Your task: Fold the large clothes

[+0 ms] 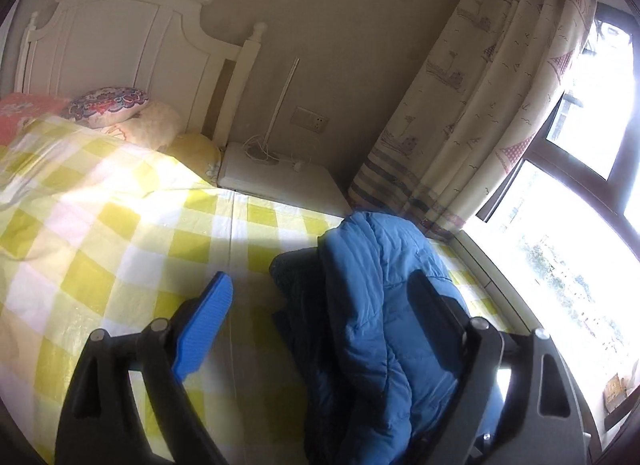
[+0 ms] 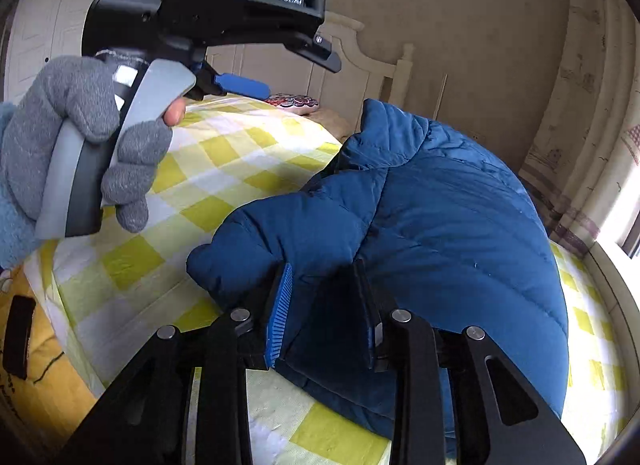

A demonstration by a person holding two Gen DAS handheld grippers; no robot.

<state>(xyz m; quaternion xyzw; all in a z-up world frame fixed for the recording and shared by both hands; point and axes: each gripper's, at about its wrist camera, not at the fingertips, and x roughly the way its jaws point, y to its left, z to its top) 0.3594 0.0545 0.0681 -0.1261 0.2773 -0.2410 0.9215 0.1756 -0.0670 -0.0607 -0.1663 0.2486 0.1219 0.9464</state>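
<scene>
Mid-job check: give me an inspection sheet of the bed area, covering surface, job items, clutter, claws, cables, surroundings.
Surface: bed with yellow-and-white checked sheet, sunlit on part of it.
Job's things: blue quilted puffer jacket, bunched on the bed's window side, dark lining showing.
Clutter: floral patterned pillow, coral pillow and pale yellow cushion at the head end.
Claws: left claw open, one finger over the sheet, the other hidden by the jacket; right claw shut on a jacket fold. Grey-gloved hand holds the left tool.
Cables: white coiled cord on the white bedside cabinet.
Surroundings: white wooden headboard, printed cream curtain, bright window.
</scene>
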